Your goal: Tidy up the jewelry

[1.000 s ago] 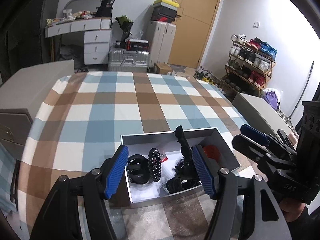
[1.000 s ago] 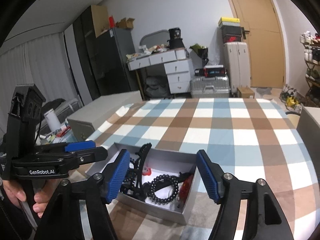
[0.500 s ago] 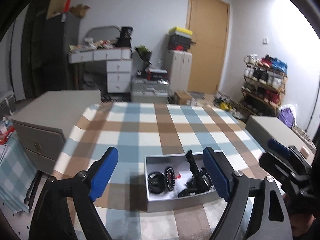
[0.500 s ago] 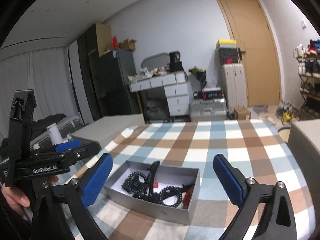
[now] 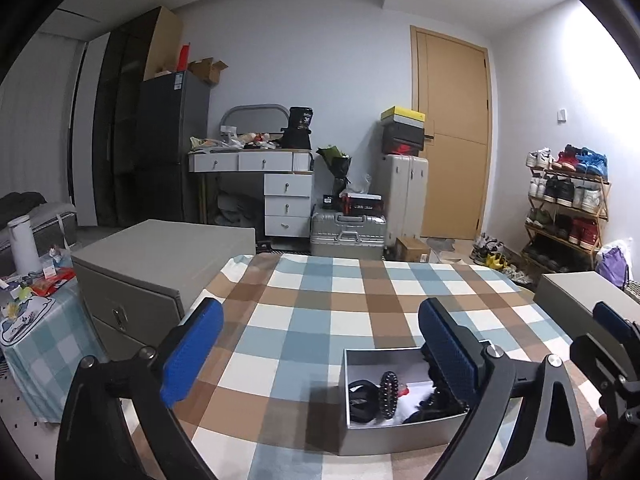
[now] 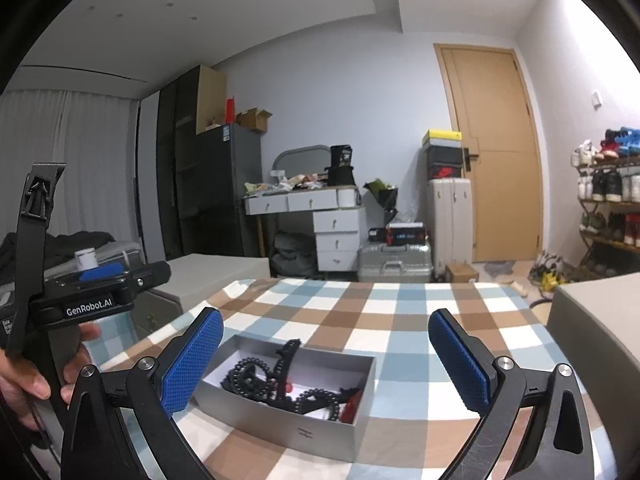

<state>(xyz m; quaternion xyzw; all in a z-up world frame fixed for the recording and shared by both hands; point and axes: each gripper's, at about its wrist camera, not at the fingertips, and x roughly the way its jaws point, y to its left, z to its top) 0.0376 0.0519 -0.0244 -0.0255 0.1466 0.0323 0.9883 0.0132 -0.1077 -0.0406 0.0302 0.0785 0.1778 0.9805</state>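
Cluttered bedroom, checked tablecloth [image 6: 400,320], and low in frame the tray [image 6: 304,432] holds light, tangly black beads [image 6: 244,372], best pinched by one strand, while the left gripper [image 5: 320,352] and right gripper [image 6: 326,360] hover spread, empty.

One grey box [image 6: 320,430], one checked tablecloth [image 6: 400,308], two grippers, perhaps five dark hair pieces inside.

The table is covered with a checked cloth [image 5: 320,320] in blue, brown and white. On it stands one open grey box [image 6: 304,428] with dark jewelry [image 6: 280,380] inside.
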